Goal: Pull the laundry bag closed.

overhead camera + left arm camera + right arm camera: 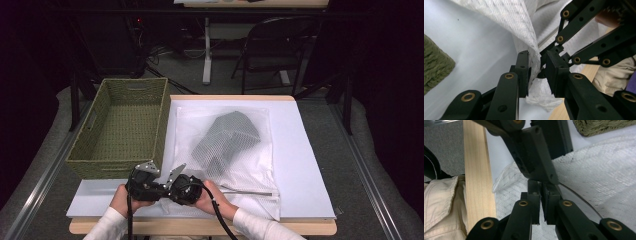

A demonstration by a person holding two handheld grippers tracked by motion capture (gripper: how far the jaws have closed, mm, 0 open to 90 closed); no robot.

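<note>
The left gripper (159,172) was clamped on the near left corner of a white mesh laundry bag (235,150), fabric pinched between its pads (523,72). The right gripper (176,172), just beside it, was closed on the same hem. The bag was spread toward two o'clock, long axis twelve to six, with a grey garment (227,140) inside. A woven basket (120,127) was seen at eleven o'clock. The fabric fold was shown in the left gripper view; the table's wooden edge (475,170) was revealed in the right gripper view.
</note>
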